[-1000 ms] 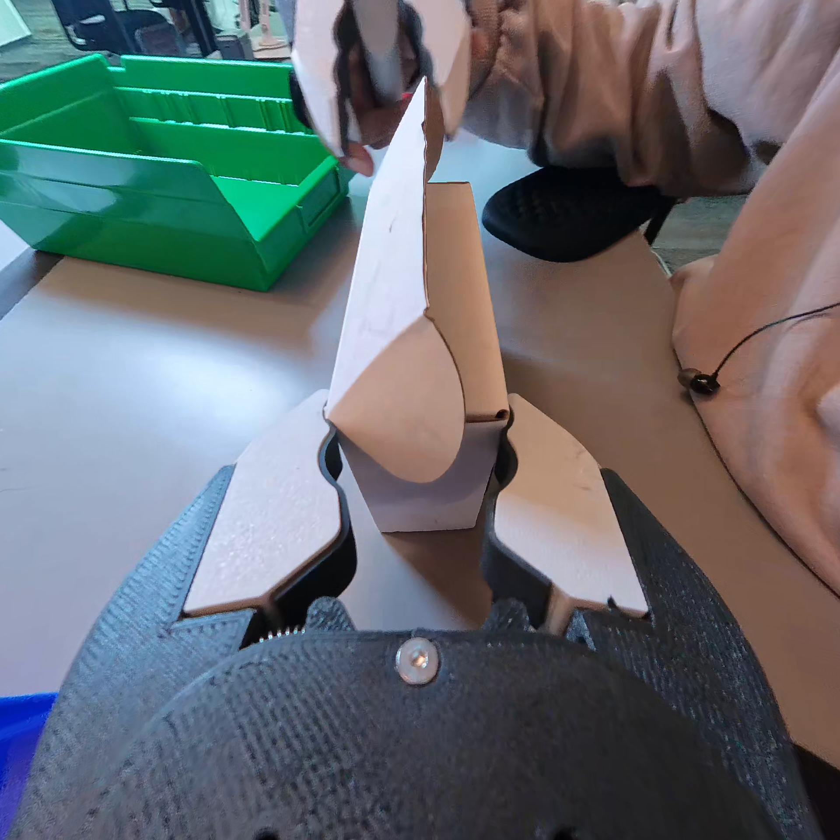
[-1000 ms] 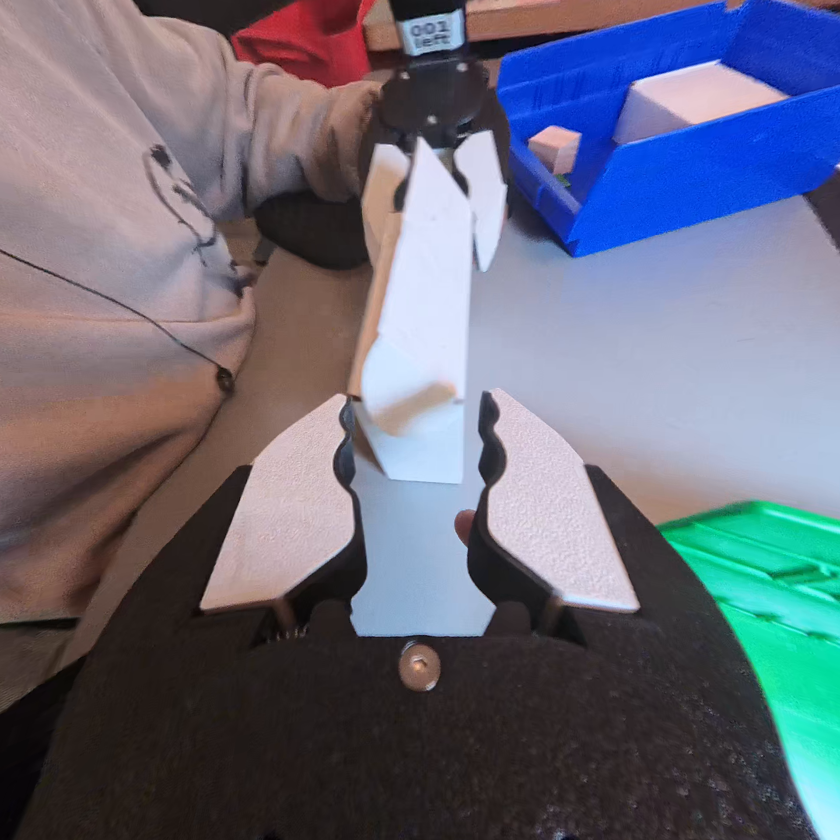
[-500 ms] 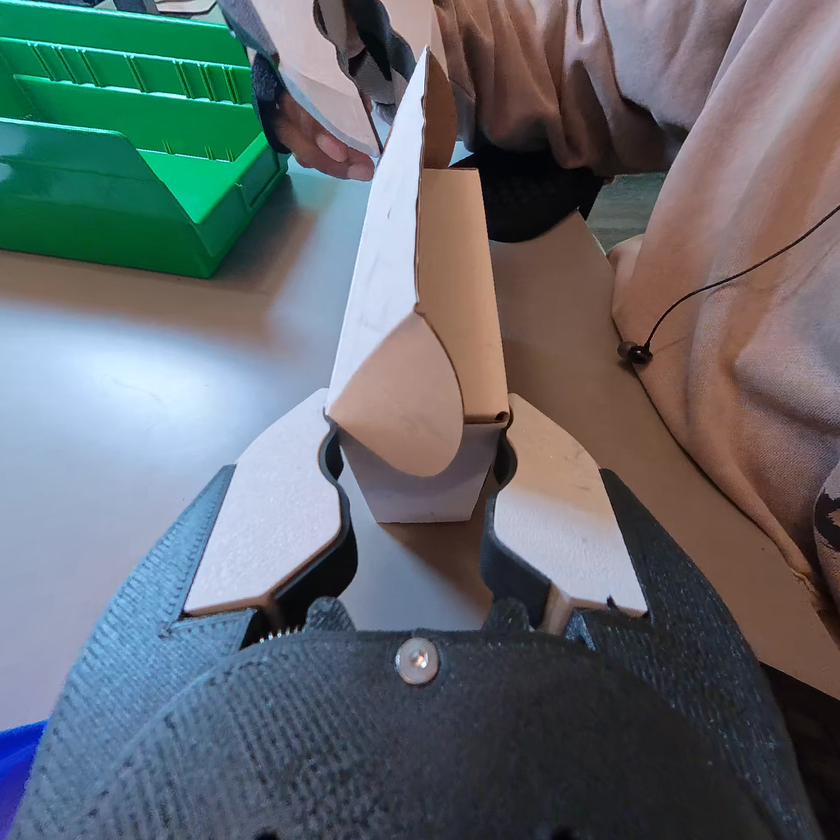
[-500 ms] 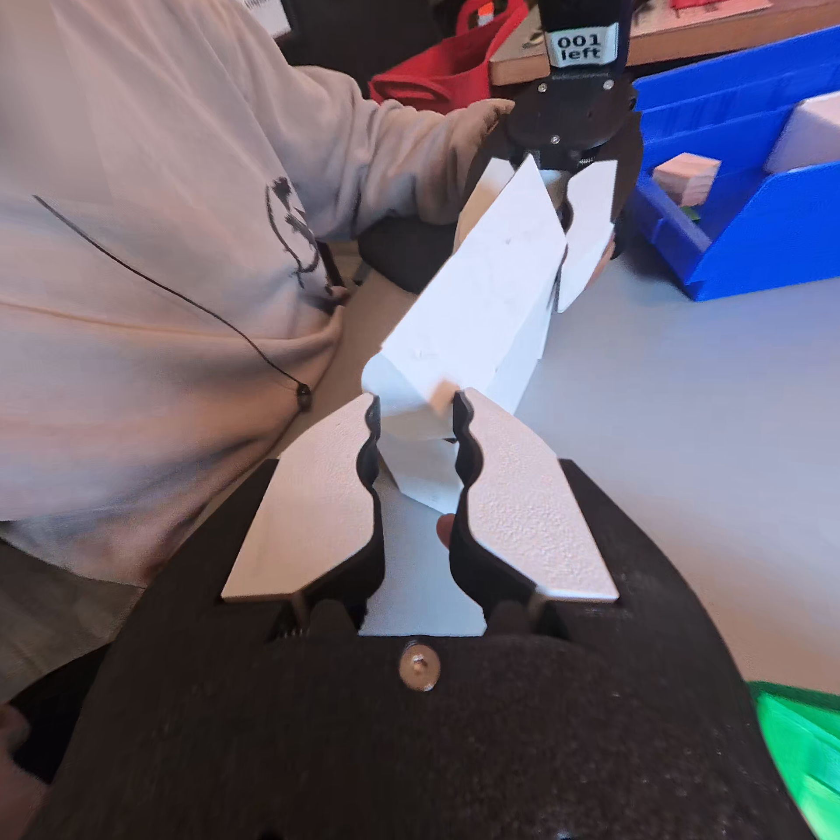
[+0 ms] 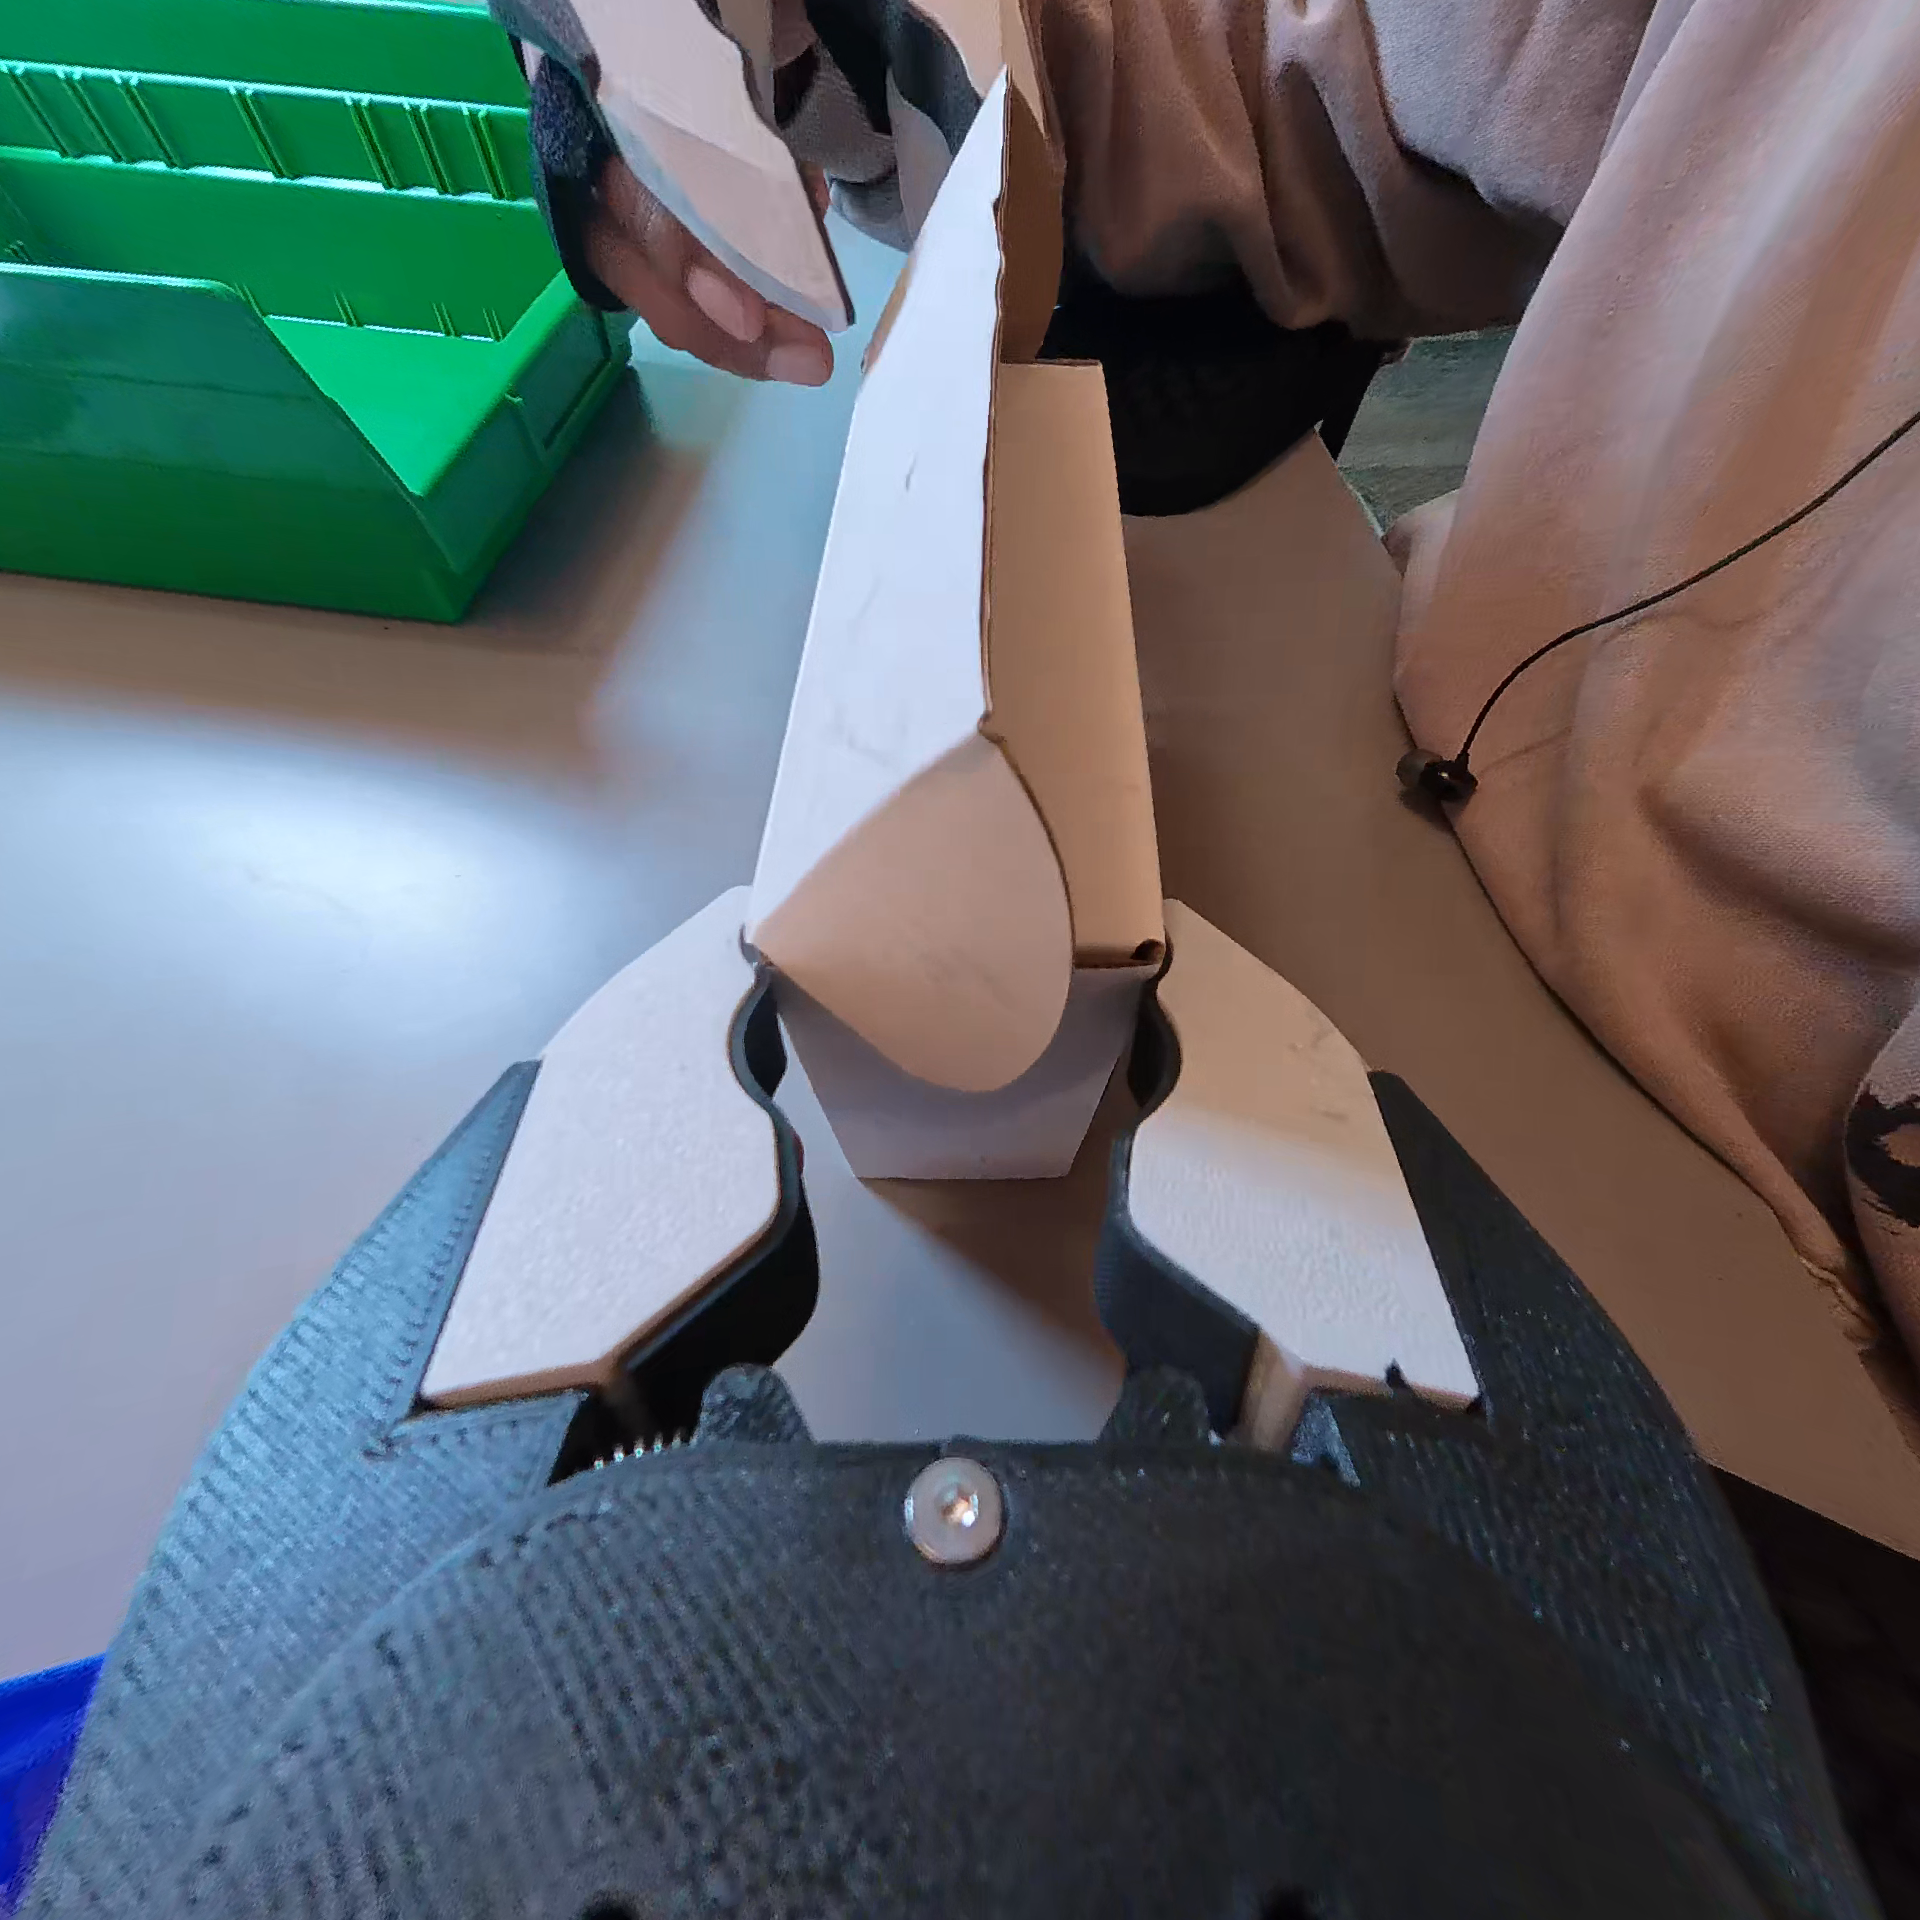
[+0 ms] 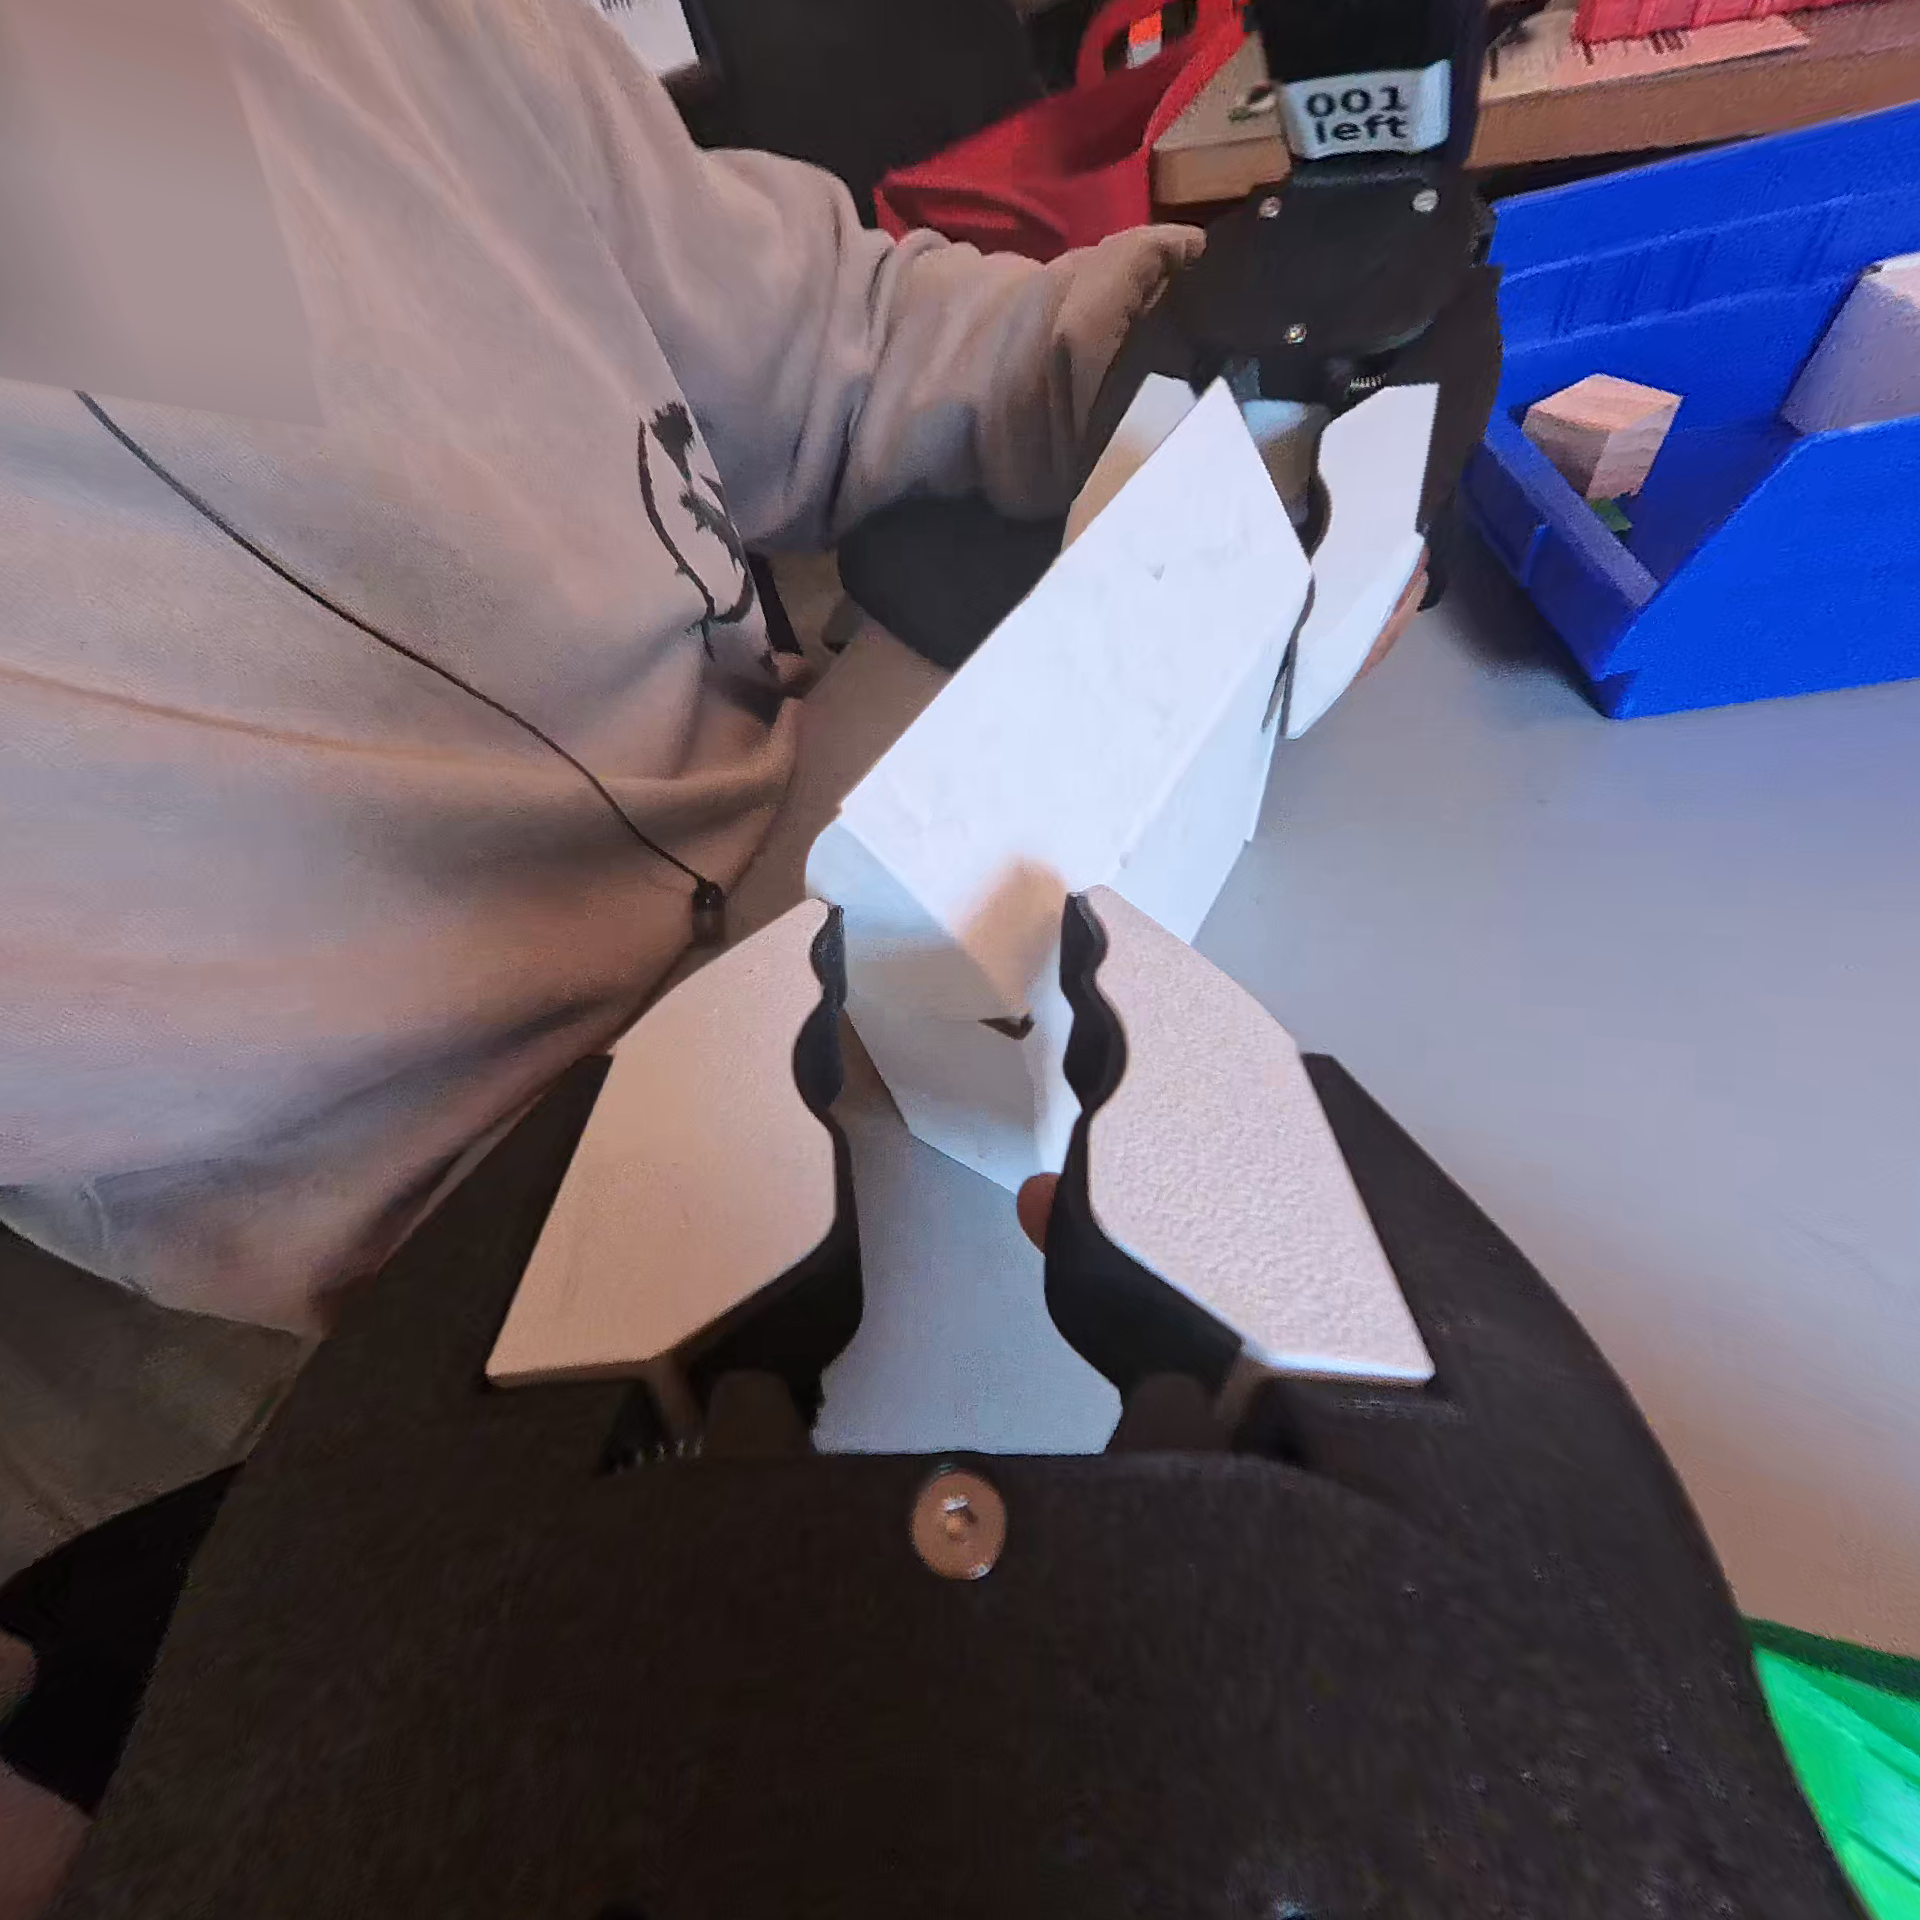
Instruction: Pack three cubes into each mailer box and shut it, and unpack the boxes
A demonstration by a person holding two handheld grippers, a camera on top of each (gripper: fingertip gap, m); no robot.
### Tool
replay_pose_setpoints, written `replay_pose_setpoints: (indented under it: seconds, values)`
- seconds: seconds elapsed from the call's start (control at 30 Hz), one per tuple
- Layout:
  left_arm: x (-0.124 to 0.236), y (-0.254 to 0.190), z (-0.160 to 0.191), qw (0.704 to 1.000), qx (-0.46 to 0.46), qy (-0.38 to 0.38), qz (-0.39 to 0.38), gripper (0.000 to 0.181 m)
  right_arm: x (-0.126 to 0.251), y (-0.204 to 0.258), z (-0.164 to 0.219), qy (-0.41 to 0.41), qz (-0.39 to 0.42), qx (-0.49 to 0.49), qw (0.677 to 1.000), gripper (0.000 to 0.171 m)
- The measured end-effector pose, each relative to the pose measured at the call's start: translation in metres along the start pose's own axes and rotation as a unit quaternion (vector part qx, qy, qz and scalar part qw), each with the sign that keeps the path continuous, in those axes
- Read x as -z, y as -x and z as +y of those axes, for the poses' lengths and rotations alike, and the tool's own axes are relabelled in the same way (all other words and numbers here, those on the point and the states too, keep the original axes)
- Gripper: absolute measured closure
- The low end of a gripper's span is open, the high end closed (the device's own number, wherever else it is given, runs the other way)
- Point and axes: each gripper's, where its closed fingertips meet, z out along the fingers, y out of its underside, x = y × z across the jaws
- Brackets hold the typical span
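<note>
A white mailer box stands on the grey table, its lid raised with the brown inside showing. My left gripper is shut on the box's near end, its fingers pressed against both side walls. In the right wrist view the same box runs away from me to the left gripper. My right gripper is shut on the box's other end, around the lid's end flap. One of its fingers shows at the top of the left wrist view.
A green bin stands at the far left of the left wrist view. A blue bin at the upper right of the right wrist view holds a wooden cube and another white box. The person's sweatshirt is close to the table's edge. Tip to tip, the grippers are about 12 cm apart.
My right gripper's jaws have narrowed and closed onto the box's end flap. The box has swung, its right-gripper end turning towards the person. The left gripper's hold is unchanged.
</note>
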Motion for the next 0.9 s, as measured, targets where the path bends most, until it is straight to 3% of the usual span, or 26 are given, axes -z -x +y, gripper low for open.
replay_pose_setpoints:
  seconds: [0.13, 0.4, 0.63, 0.9]
  values:
    - [0.001, 0.0, 0.0, 1.0, 0.001, -0.001, 0.002, 0.116, -0.002, 0.004, -0.003, 0.01, -0.001, 0.015, 1.0, 0.142]
    - [0.001, 0.0, 0.001, 1.0, -0.004, 0.009, -0.011, 0.116, 0.002, 0.001, -0.008, -0.088, -0.065, -0.078, 0.991, 0.145]
    - [0.0, -0.001, 0.002, 1.0, -0.003, 0.009, -0.013, 0.116, 0.004, -0.002, -0.01, -0.125, -0.077, -0.102, 0.984, 0.148]
    - [0.0, 0.0, 0.001, 1.0, 0.006, 0.004, -0.013, 0.116, -0.004, 0.007, -0.002, -0.023, -0.006, 0.0, 1.0, 0.142]
